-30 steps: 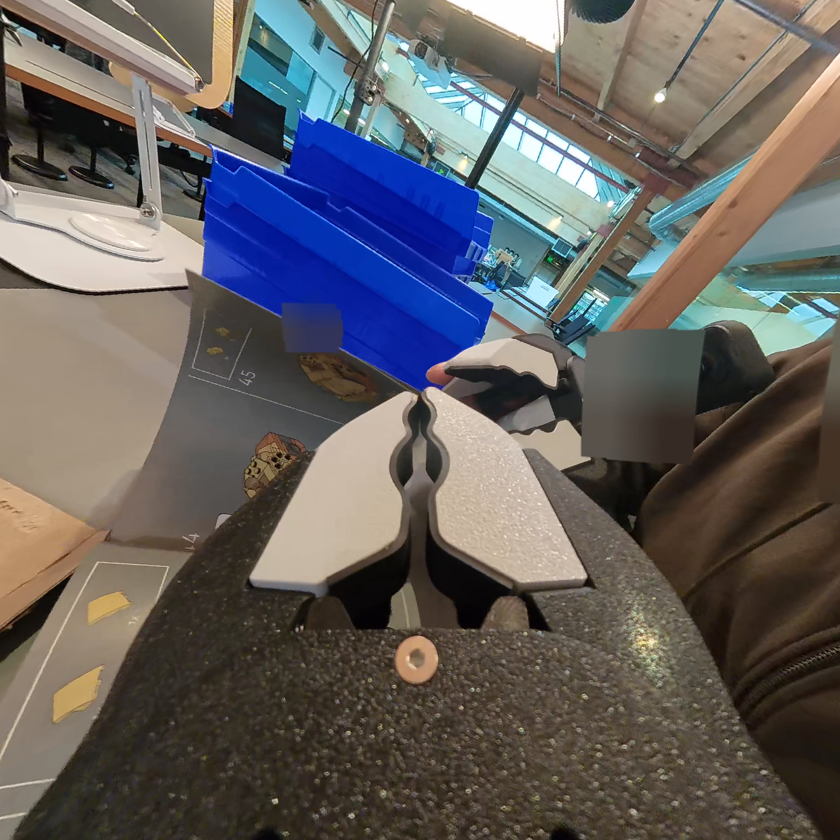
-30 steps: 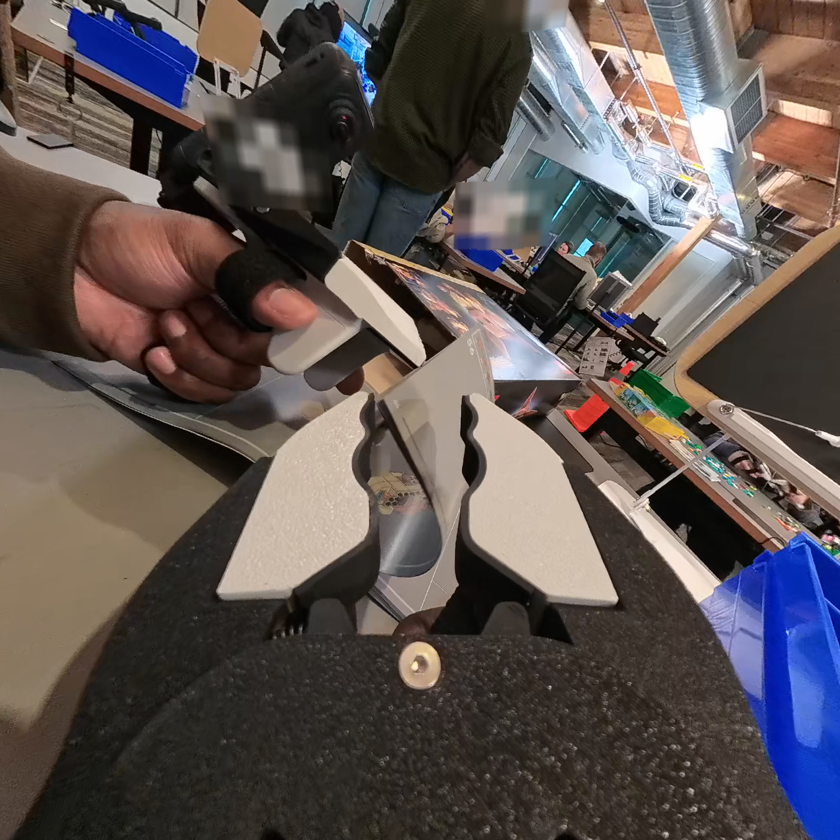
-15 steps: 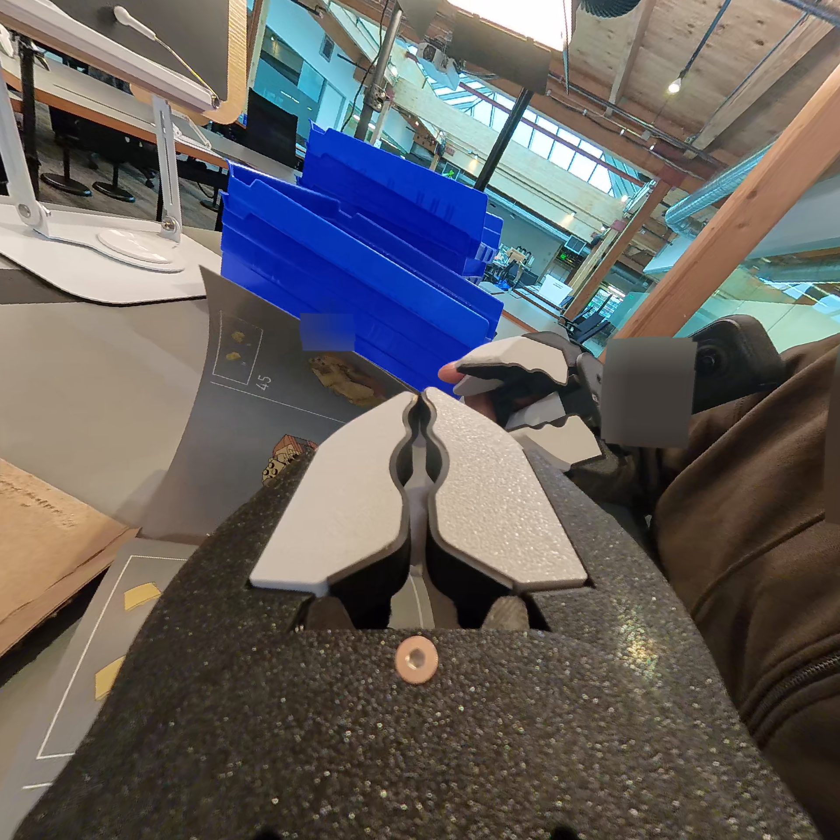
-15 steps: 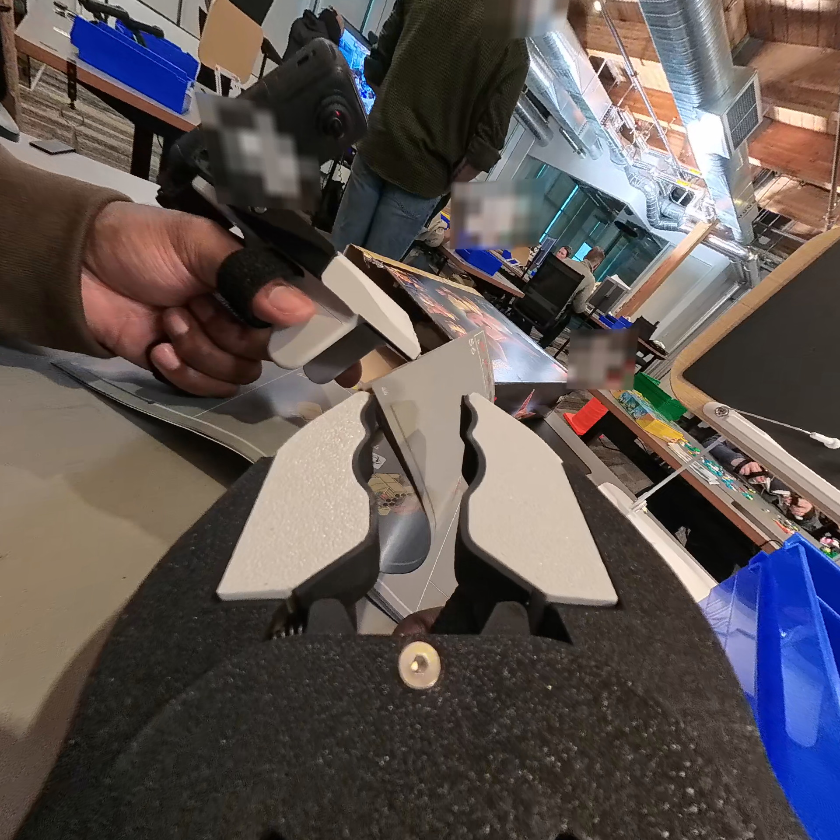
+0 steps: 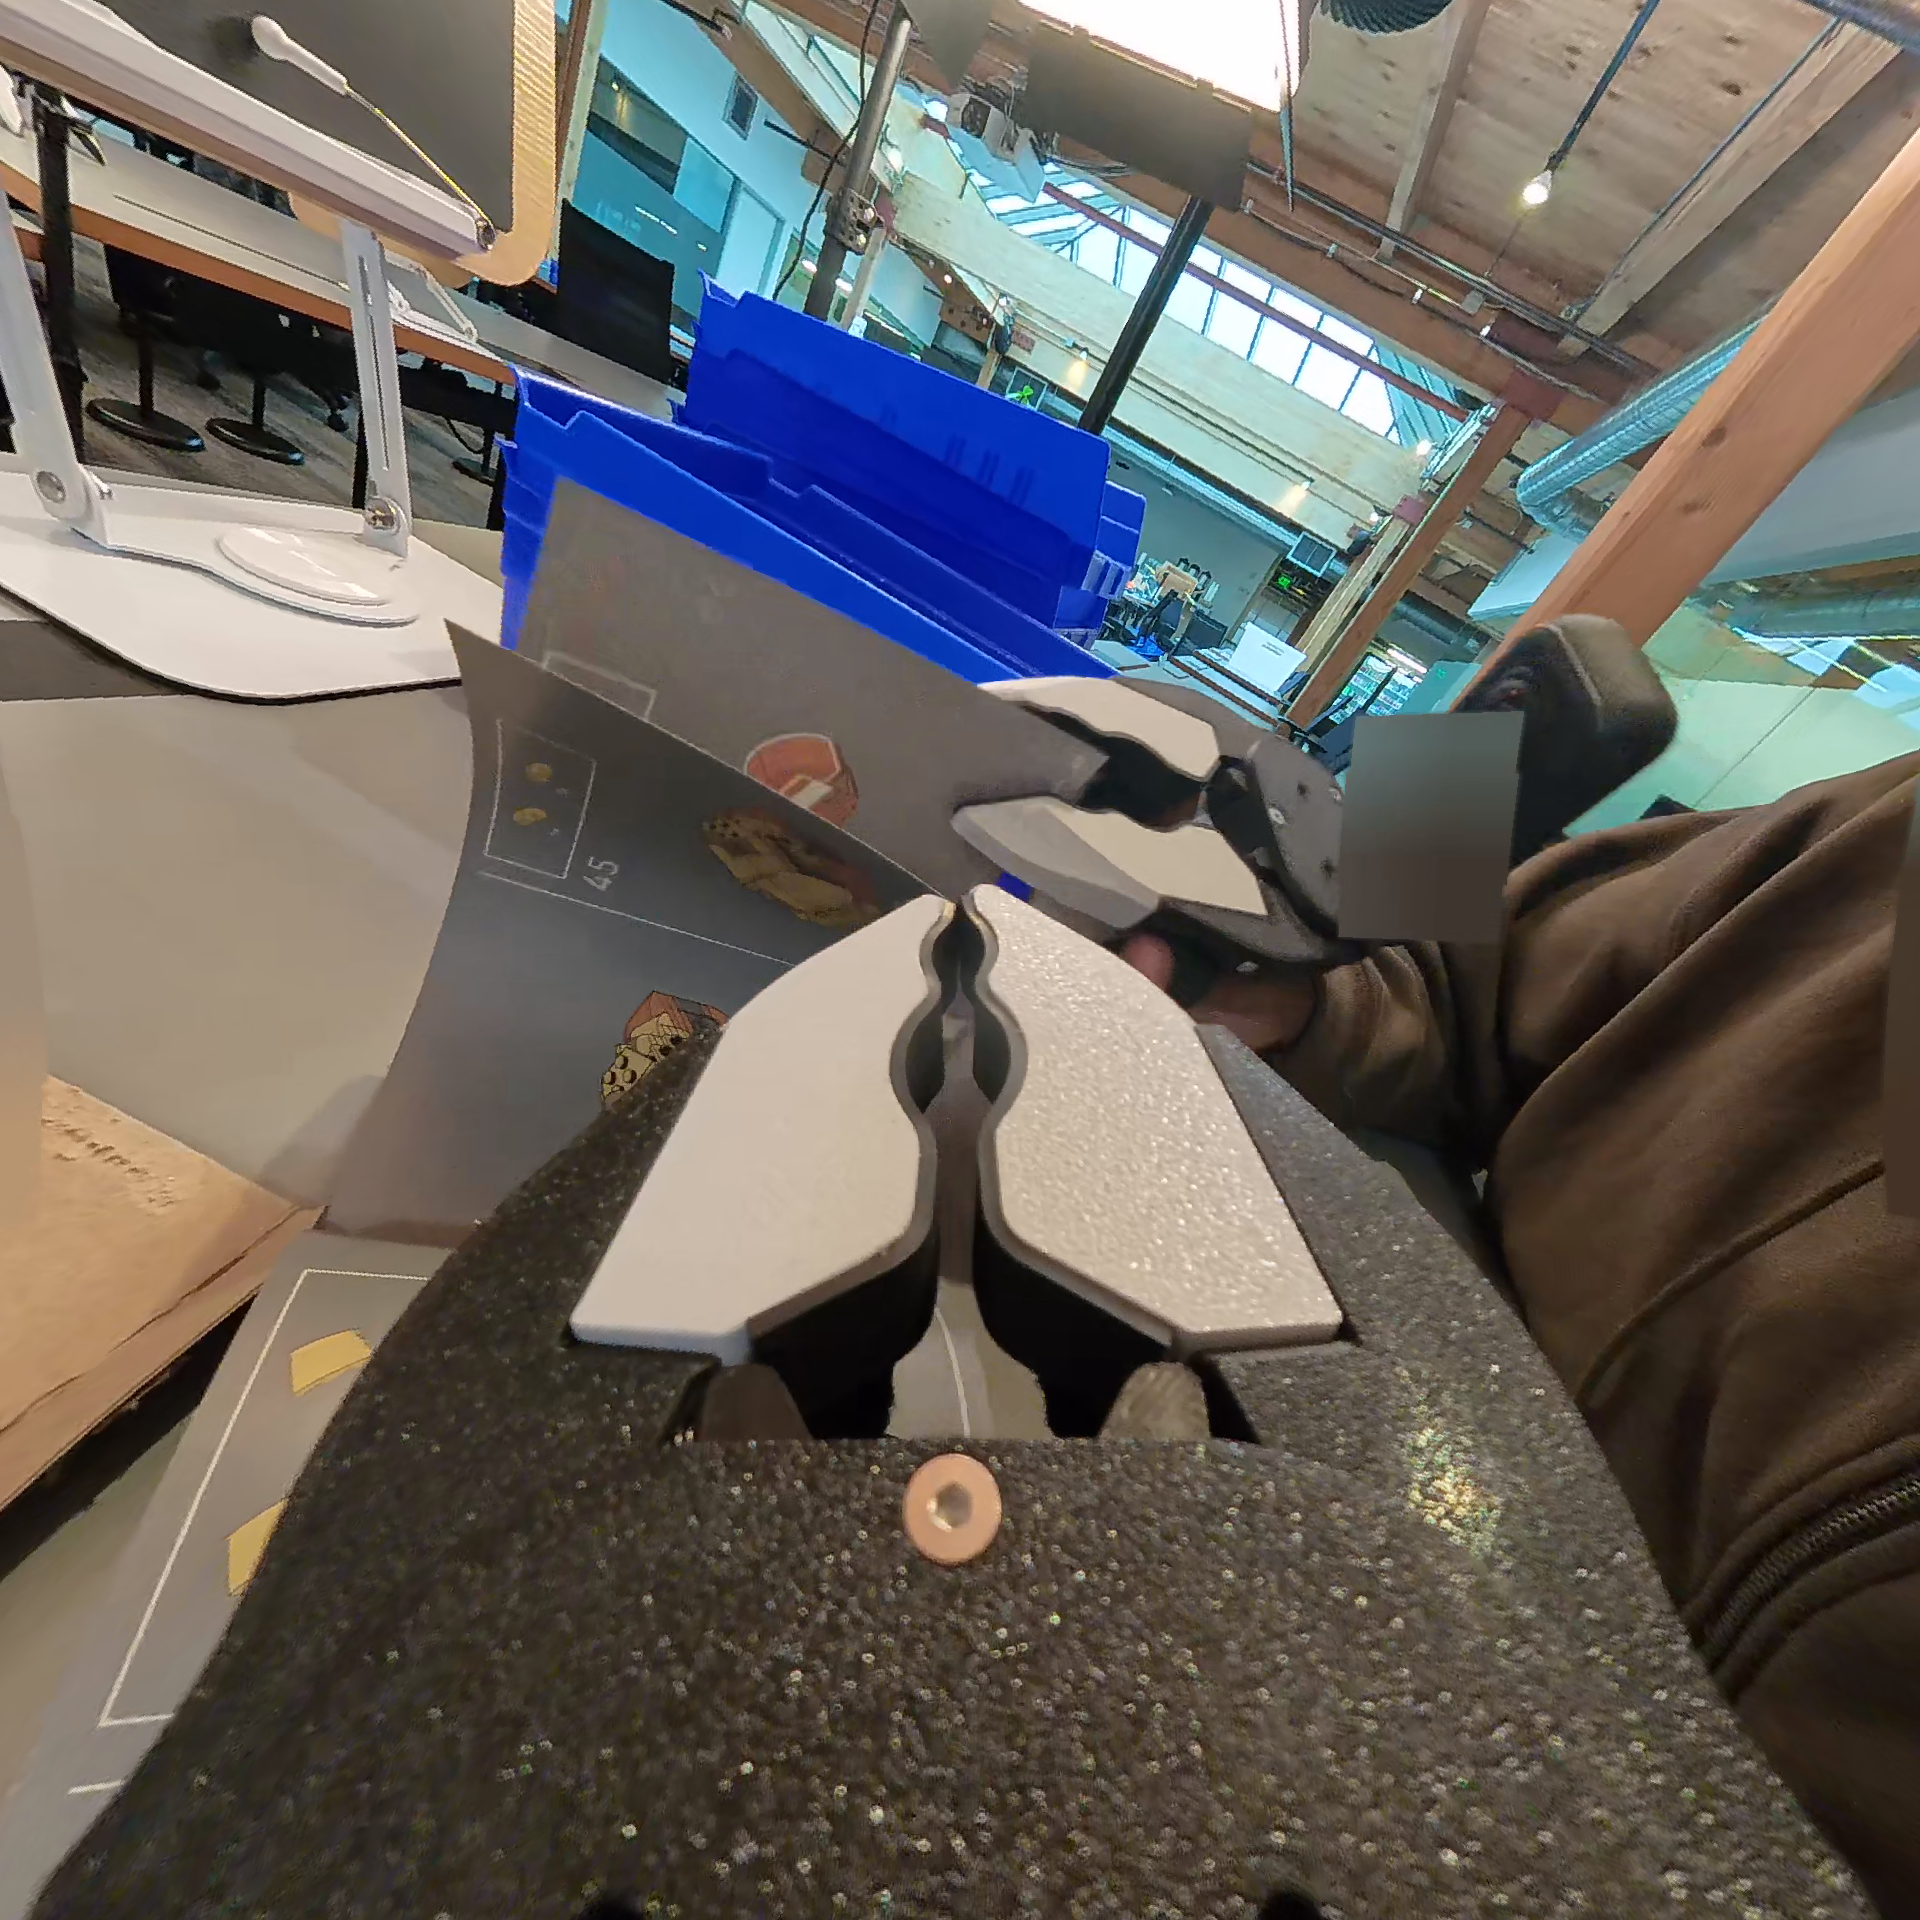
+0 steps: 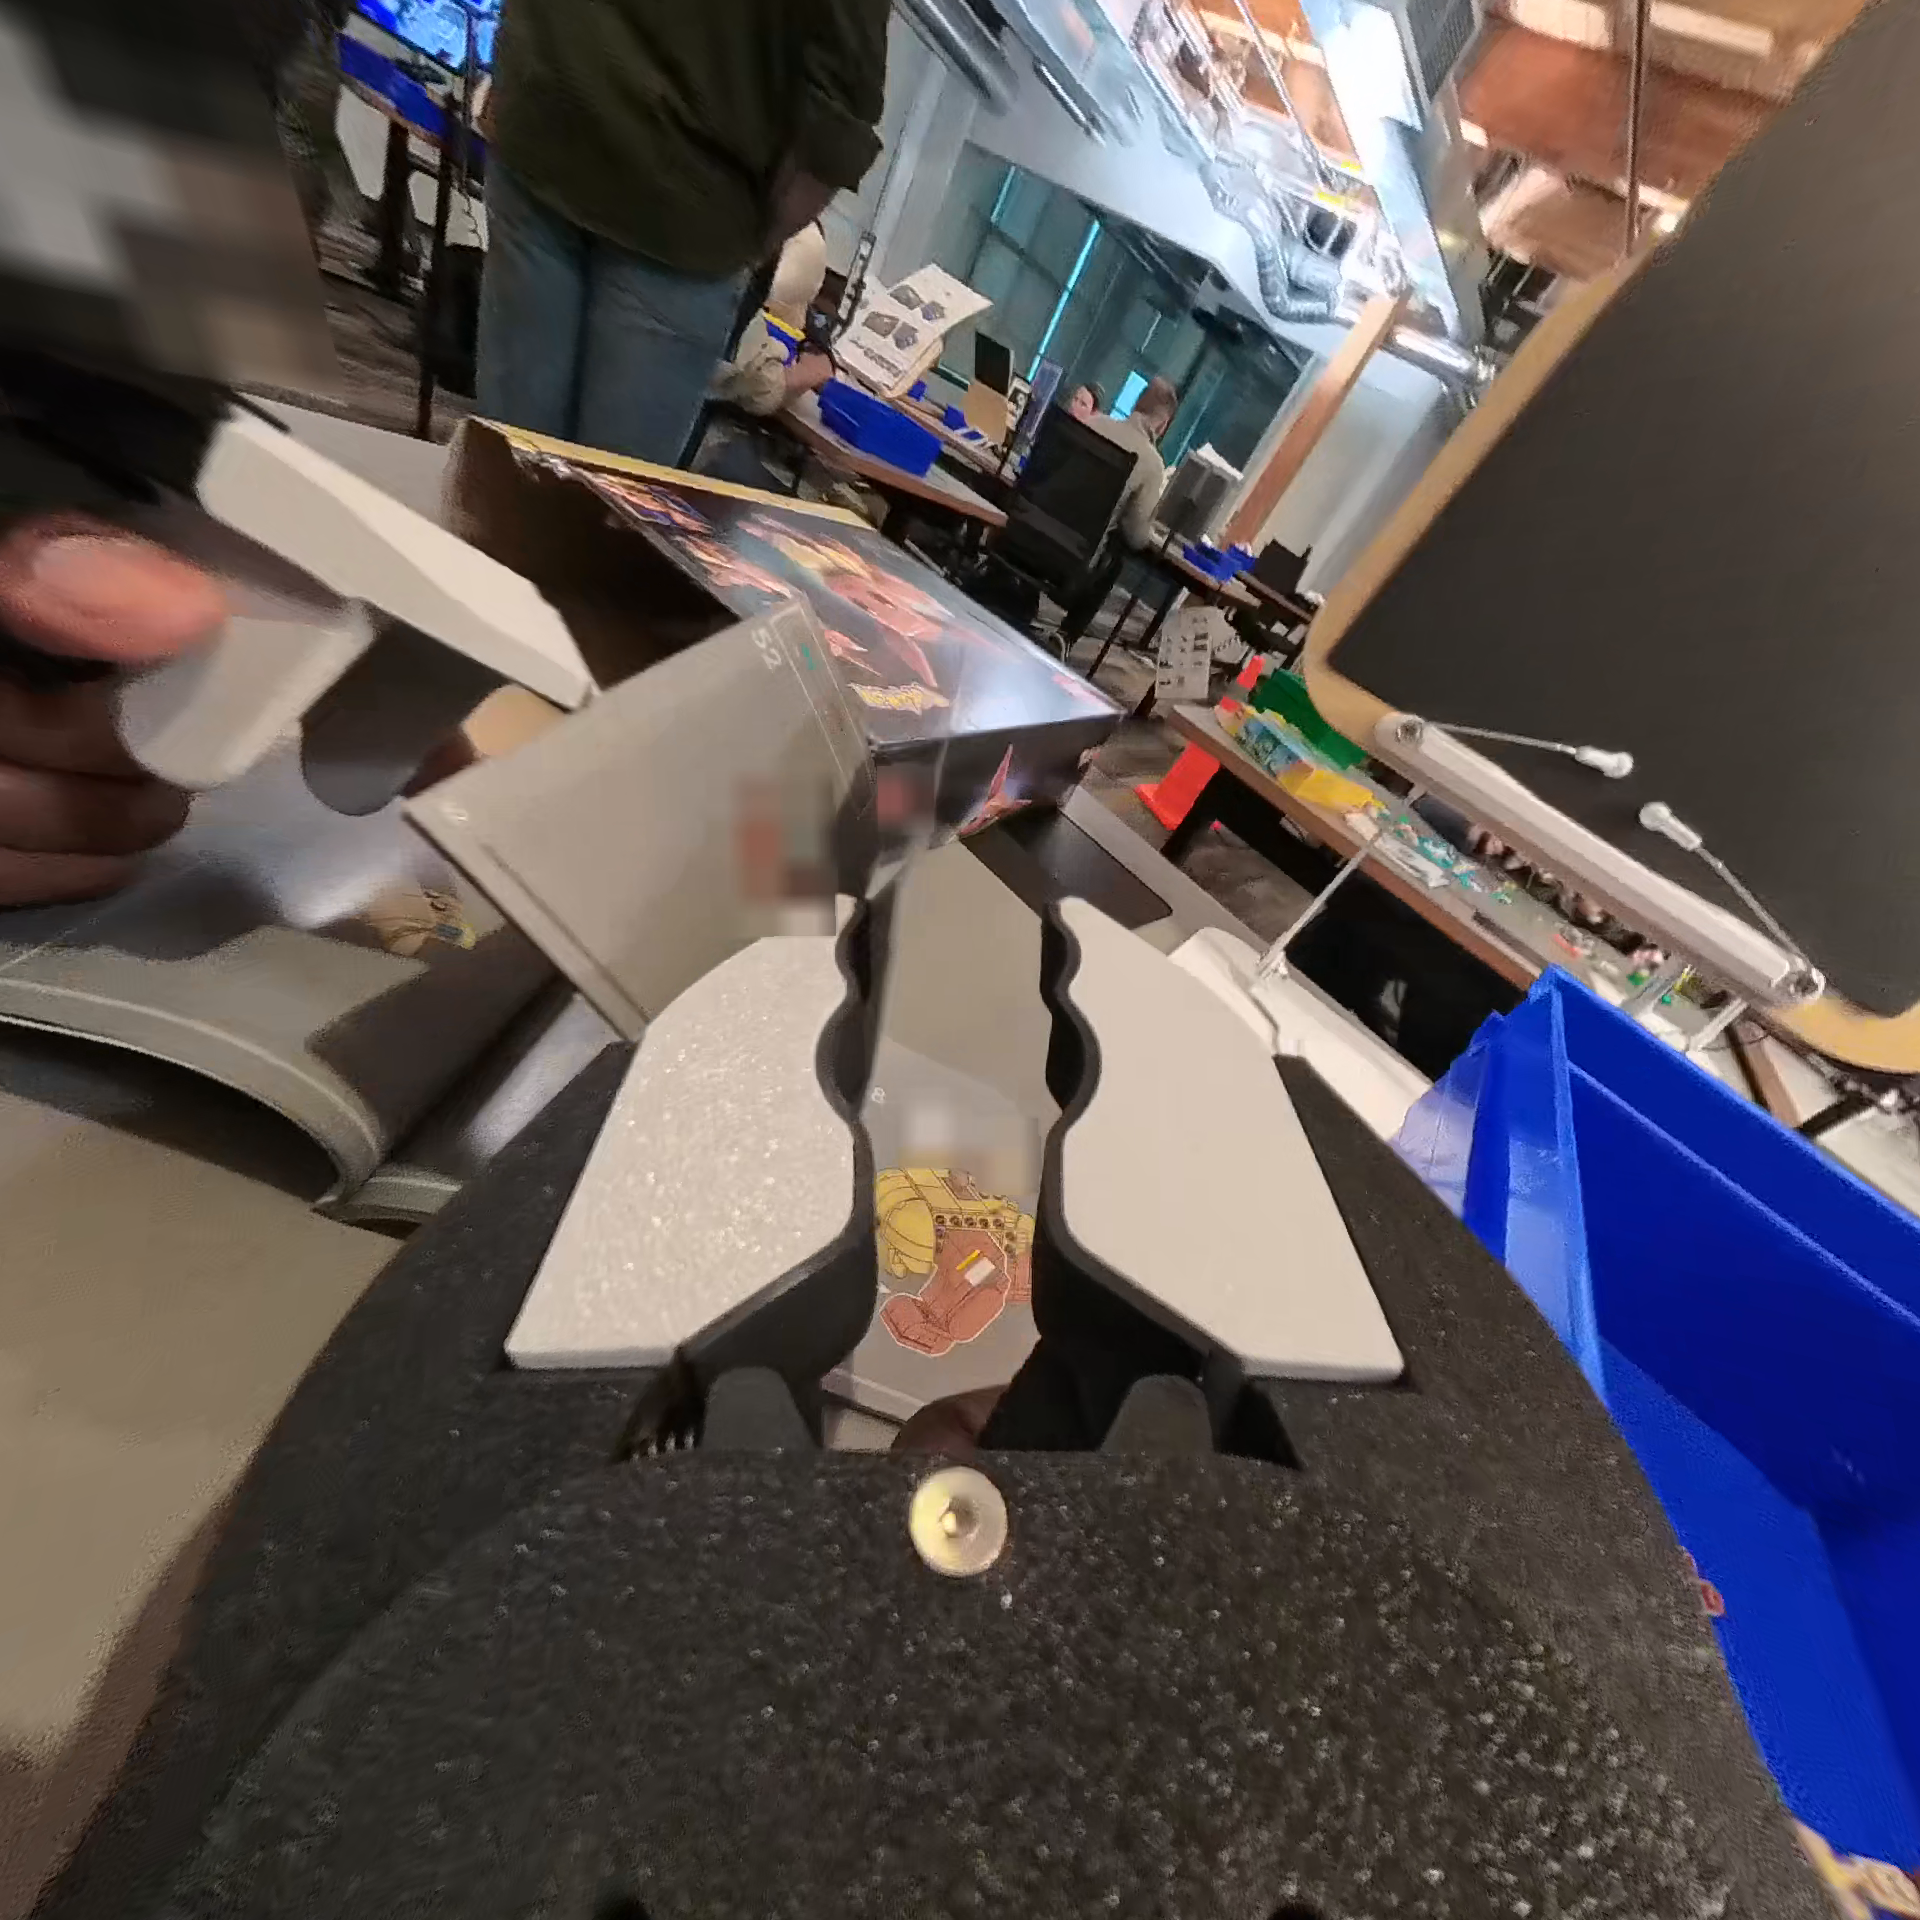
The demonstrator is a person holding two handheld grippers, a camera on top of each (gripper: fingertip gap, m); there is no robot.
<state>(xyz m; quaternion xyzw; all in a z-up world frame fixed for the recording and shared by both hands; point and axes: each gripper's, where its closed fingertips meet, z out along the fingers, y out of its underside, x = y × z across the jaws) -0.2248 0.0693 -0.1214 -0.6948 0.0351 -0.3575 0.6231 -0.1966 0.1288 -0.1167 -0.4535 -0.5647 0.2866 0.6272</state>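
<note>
The right gripper [image 6: 961, 935] has its fingers clearly apart. A thin grey page [image 6: 644, 810] of the booklet [image 6: 208, 1018] stands up between them. The page lies along the inner side of the left finger [image 6: 727, 1122], and a wide gap is open between it and the right finger [image 6: 1195, 1164]. The page is only standing in the opening, so this gripper has hold of nothing. The left wrist view shows the same: the sheet enters between the two spread fingers from the side.

The left gripper [image 5: 954, 914] is closed, tip against tip. A second curved page [image 5: 644, 935] with small drawings runs up to its fingertips from the left. It cannot be told whether the edge of this page is pinched there.

The paper looks thin and smooth, and it bends easily. It seems wise to press it well inside the pads and not at the very corner, and to lead it along its own curve, because a sharp pull could crease or tear it at the spine.

Beyond the left fingertips stand blue bins [image 5: 831, 499]. Beyond the right fingertips lies a dark printed box [image 6: 883, 623].
</note>
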